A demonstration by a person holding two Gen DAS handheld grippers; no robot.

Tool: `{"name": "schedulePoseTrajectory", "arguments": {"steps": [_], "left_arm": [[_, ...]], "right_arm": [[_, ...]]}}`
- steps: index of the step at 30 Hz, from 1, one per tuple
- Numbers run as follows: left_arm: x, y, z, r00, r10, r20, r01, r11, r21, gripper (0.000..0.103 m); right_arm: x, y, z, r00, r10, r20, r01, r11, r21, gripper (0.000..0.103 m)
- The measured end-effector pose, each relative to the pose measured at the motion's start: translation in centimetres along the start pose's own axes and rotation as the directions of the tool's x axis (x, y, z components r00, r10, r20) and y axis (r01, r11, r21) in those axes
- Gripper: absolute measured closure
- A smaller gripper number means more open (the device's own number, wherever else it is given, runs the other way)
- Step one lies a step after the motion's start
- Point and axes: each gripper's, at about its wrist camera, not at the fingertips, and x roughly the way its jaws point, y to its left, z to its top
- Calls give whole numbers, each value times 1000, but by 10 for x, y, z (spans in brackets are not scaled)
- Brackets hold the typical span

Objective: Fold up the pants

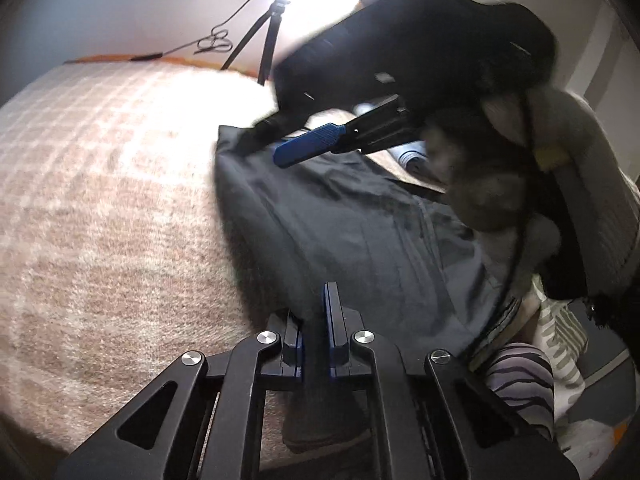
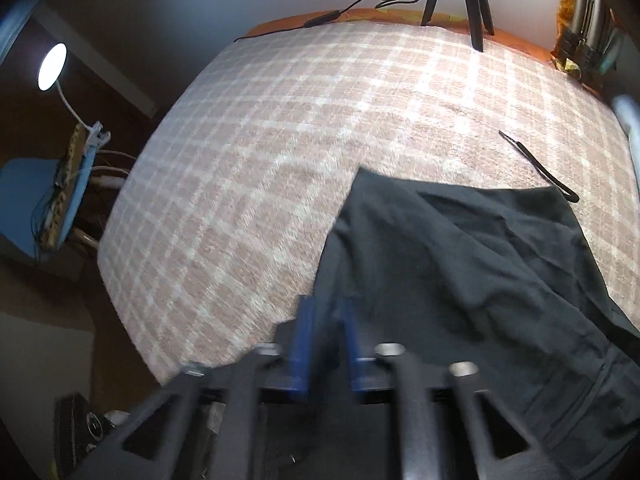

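Dark pants spread on plaid blanket, both grippers at the cloth.

Left gripper low at near edge of pants, jaws clamped on a fold of dark fabric. Right gripper (blurred) at far corner of pants, jaws parted, nothing between them. Tripod and black cable at far edge of blanket.

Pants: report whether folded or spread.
Partly folded, not finished: the dark pants lie in creased, overlapping layers on the checked blanket.
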Motion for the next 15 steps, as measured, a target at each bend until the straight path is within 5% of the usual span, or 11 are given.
{"name": "schedulePoseTrajectory", "arguments": {"steps": [6, 15], "left_arm": [[-9, -13, 2, 1000, -10, 23, 9, 999, 36, 96], [-2, -19, 4, 1000, -10, 13, 9, 997, 74, 96]], "right_arm": [[12, 10, 22, 997, -73, -38, 73, 997, -15, 52], [48, 34, 38, 953, -283, -106, 268, 954, -136, 50]]}}
